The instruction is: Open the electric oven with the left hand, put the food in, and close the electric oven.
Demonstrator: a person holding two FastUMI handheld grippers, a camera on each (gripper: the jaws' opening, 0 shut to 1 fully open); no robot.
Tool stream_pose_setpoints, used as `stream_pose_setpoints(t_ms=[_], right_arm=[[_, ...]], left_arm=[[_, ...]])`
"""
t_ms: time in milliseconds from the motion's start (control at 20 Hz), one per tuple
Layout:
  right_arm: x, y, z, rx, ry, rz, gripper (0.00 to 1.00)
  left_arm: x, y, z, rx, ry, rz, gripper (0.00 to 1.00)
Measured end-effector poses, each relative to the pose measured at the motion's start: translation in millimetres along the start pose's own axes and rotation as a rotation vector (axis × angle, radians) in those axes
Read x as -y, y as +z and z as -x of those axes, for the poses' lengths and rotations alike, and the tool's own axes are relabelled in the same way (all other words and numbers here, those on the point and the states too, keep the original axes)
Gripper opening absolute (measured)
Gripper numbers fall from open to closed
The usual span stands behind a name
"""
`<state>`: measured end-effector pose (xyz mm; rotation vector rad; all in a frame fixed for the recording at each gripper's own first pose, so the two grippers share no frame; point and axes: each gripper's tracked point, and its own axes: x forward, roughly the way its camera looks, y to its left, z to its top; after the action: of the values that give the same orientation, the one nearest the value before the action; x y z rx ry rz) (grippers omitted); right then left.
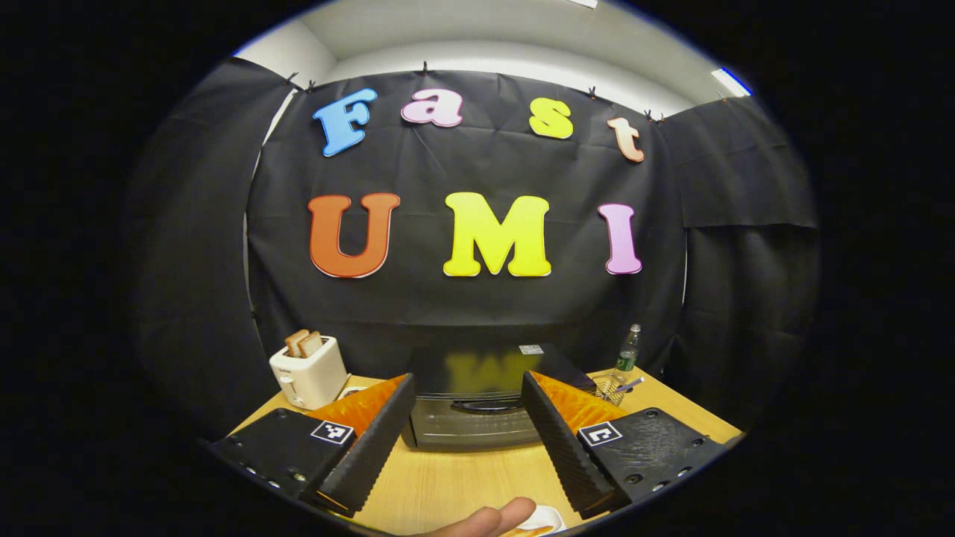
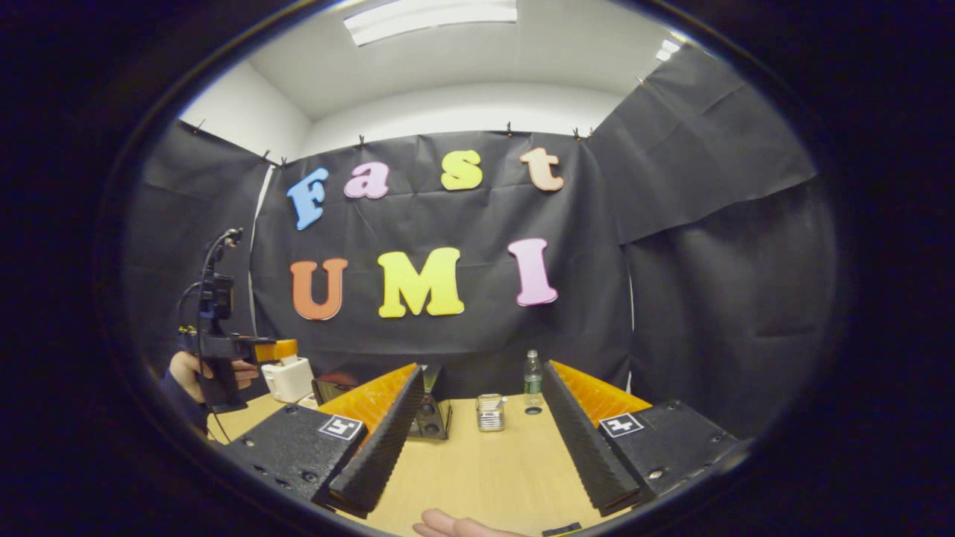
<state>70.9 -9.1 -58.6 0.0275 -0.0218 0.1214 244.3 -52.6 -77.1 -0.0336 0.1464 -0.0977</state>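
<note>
Left gripper [image 1: 468,429] is hovering above the worktop [image 1: 462,481] with its fingers standing wide apart, holding nothing, and facing the electric oven [image 1: 477,406], which is sitting with its door closed near the worktop's far edge. A toaster [image 1: 308,371] holding bread slices is standing toward the far left corner; a bottle [image 1: 628,350] and a wire basket [image 1: 612,388] are standing toward the far right. A plate with food [image 1: 539,522] is lying at the near edge, beside a fingertip [image 1: 515,514]. Right gripper [image 2: 481,436] is likewise hovering with fingers spread wide and empty.
</note>
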Motion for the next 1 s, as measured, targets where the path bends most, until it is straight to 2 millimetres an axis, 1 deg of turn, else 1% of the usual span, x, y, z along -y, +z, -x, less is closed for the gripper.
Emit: stream_pose_setpoints(t_ms=[50, 150, 250, 450, 550, 650, 750, 800, 850, 900, 950, 1000], right_arm=[[2, -4, -2, -0.002, -0.002, 0.006, 1.0], [6, -10, -6, -0.005, -0.011, 0.013, 1.0], [5, -13, -8, -0.007, -0.003, 0.014, 1.0], [10, -22, -7, -0.028, 0.008, 0.013, 1.0], [17, -26, -4, -0.036, -0.007, 0.036, 0.99], [27, -29, -2, -0.046, -0.027, 0.082, 0.98], [40, -26, 1, -0.042, -0.061, 0.116, 0.96], [43, -24, 3, -0.034, -0.071, 0.116, 0.98], [43, -24, 5, -0.029, -0.072, 0.111, 0.99], [43, -26, 6, -0.033, -0.067, 0.101, 1.0], [42, -31, 9, -0.039, -0.06, 0.089, 1.0], [40, -34, 10, -0.047, -0.054, 0.078, 1.0]], left_arm=[[-1, -5, -16, -0.017, 0.003, -0.005, 0.94], [6, -19, -46, -0.06, -0.004, -0.004, 0.94], [11, -33, -73, -0.1, -0.005, -0.017, 0.94], [26, -64, -112, -0.172, -0.016, -0.024, 0.94], [25, -79, -130, -0.211, 0.003, -0.025, 0.94], [28, -91, -141, -0.241, 0.004, -0.015, 0.95], [25, -107, -146, -0.285, 0.008, -0.009, 0.96], [24, -117, -144, -0.332, 0.017, 0.002, 0.96], [25, -111, -144, -0.303, 0.014, -0.003, 0.96], [27, -116, -139, -0.33, 0.011, 0.006, 0.99], [27, -115, -135, -0.324, 0.009, 0.009, 0.98], [26, -118, -131, -0.332, 0.003, 0.012, 1.0]])
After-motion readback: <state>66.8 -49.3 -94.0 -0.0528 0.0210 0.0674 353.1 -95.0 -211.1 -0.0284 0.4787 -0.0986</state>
